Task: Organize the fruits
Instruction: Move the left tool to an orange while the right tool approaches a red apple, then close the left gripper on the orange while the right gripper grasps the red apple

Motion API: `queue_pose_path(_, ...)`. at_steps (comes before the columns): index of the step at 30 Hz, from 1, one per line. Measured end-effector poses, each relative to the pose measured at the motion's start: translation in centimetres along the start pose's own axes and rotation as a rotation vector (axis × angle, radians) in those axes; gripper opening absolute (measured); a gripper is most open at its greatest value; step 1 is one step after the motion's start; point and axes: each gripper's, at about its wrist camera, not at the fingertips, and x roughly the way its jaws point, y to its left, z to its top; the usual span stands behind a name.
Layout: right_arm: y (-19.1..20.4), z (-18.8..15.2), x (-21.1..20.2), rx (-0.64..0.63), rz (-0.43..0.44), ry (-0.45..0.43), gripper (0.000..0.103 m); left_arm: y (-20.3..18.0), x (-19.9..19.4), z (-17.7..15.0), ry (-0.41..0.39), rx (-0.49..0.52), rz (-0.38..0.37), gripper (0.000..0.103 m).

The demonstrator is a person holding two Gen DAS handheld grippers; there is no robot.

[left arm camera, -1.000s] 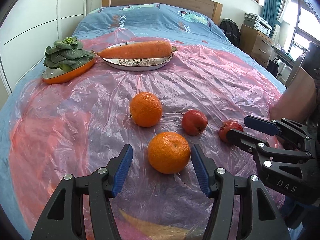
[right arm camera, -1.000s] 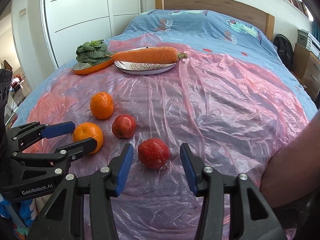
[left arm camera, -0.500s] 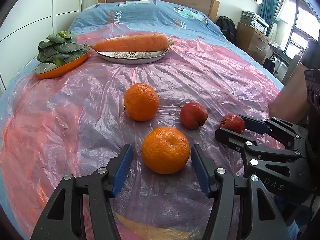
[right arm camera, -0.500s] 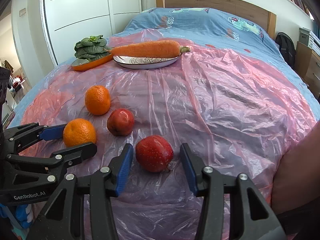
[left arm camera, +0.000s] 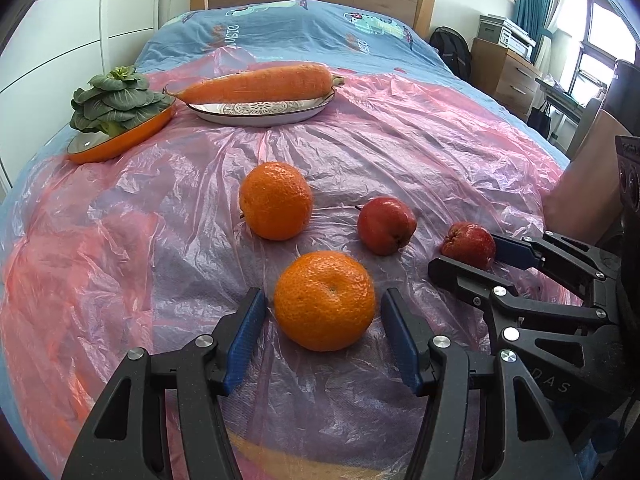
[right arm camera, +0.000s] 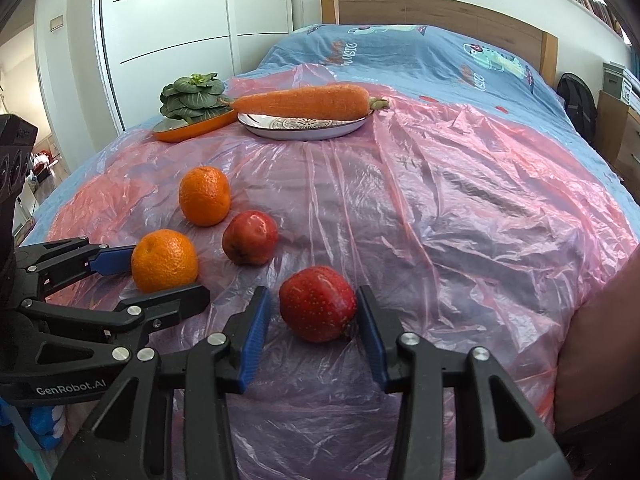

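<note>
Two oranges and two red apples lie on pink plastic sheeting on the bed. My left gripper (left arm camera: pixel 324 316) is open, its blue pads on either side of the near orange (left arm camera: pixel 325 300) without pressing it. My right gripper (right arm camera: pixel 314 314) is open around the near red apple (right arm camera: pixel 317 303), also seen in the left wrist view (left arm camera: pixel 468 245). The far orange (left arm camera: pixel 276 200) and the second red apple (left arm camera: pixel 386 225) lie just beyond. In the right wrist view the left gripper (right arm camera: pixel 160 276) flanks the near orange (right arm camera: pixel 164 260).
At the back, a white patterned plate (left arm camera: pixel 260 110) carries a big carrot (left arm camera: pixel 260 82), and an orange dish (left arm camera: pixel 120 136) holds a bok choy (left arm camera: pixel 114 102). A white wardrobe stands to the left, a wooden headboard behind, a dresser (left arm camera: pixel 504 76) to the right.
Both grippers have moved forward and lower, so the near orange and the near apple now sit further in between the open pads. No fruit has moved.
</note>
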Motion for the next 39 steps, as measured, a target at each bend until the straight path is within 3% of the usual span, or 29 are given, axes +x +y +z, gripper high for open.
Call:
queue_pose_path(6,-0.2,-0.1,0.0,0.01,0.013,-0.01,0.02,-0.5,0.2,0.0,0.002,0.016,0.028,0.053)
queue_pose_path(15,-0.1,-0.3,0.0,0.003,0.023,-0.02,0.019,-0.7,0.3,0.0,0.008,0.029,0.043,0.04)
queue_pose_path(39,0.2,0.2,-1.4,-0.01,0.027,-0.057,0.019,-1.3,-1.5,0.4,-0.013,0.023,0.039,0.038)
